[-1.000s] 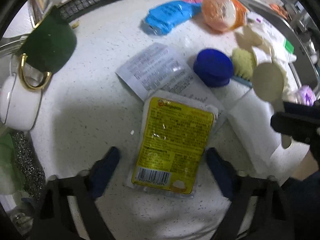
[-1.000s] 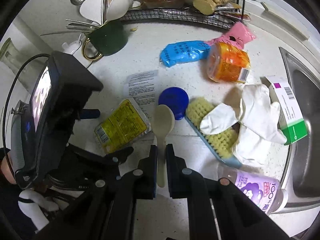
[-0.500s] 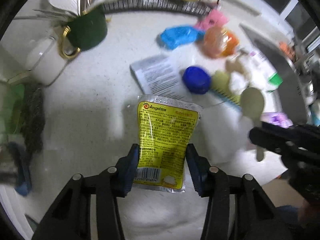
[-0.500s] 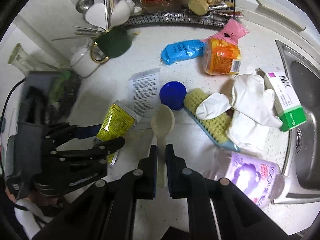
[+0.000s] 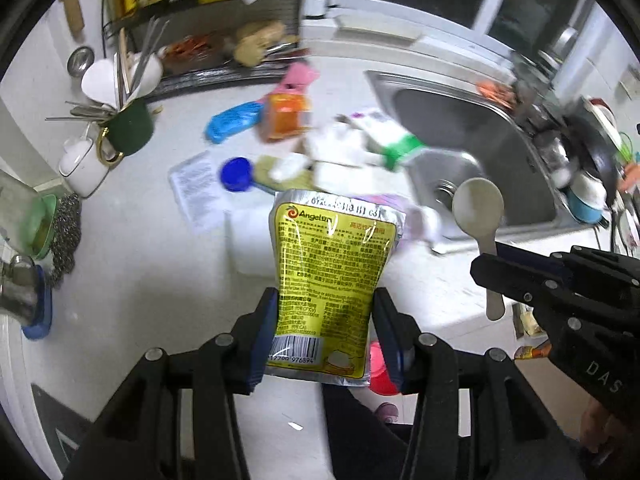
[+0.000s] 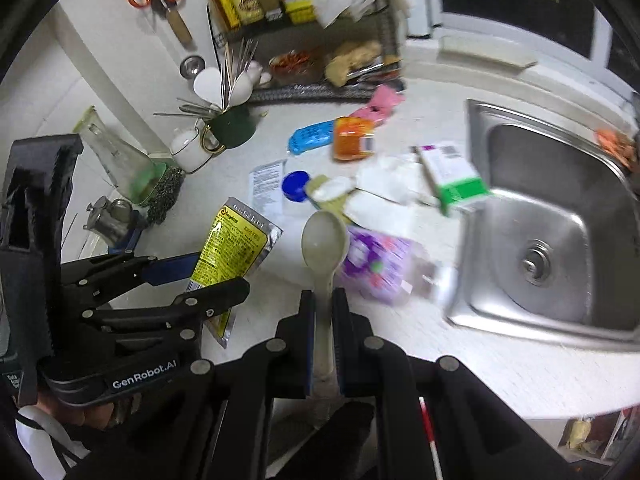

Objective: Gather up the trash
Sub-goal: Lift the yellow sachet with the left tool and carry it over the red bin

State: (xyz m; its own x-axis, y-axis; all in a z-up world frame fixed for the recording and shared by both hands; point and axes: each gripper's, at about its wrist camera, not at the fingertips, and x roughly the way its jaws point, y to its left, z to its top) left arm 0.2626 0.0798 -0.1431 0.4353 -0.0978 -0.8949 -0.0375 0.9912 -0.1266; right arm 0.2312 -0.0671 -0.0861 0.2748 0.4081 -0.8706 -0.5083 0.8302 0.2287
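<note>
My left gripper (image 5: 324, 300) is shut on a yellow foil packet (image 5: 328, 256), which hangs upright above the white counter (image 5: 160, 240). The same packet (image 6: 236, 240) and left gripper (image 6: 200, 276) show at the left of the right wrist view. My right gripper (image 6: 323, 296) is shut on the handle of a beige plastic spoon (image 6: 324, 240), also held in the air. The spoon (image 5: 478, 204) and the right gripper (image 5: 492, 268) appear at the right of the left wrist view. Further litter lies on the counter: a blue wrapper (image 6: 310, 140), a pink wrapper (image 6: 380, 104), a paper leaflet (image 6: 266, 184) and a blue cap (image 6: 295, 185).
A steel sink (image 6: 552, 220) fills the right side. An orange tub (image 6: 354, 144), white gloves (image 6: 384, 178), a green-white box (image 6: 452, 178) and a purple bottle (image 6: 376, 264) crowd its edge. A green mug of cutlery (image 6: 232, 128), a glass bottle (image 6: 120, 160) and a wire rack (image 6: 312, 60) stand behind.
My left gripper closed on the yellow packet and lifted it off the counter. Both grippers rose and drew back from the counter; the right one kept the spoon.
</note>
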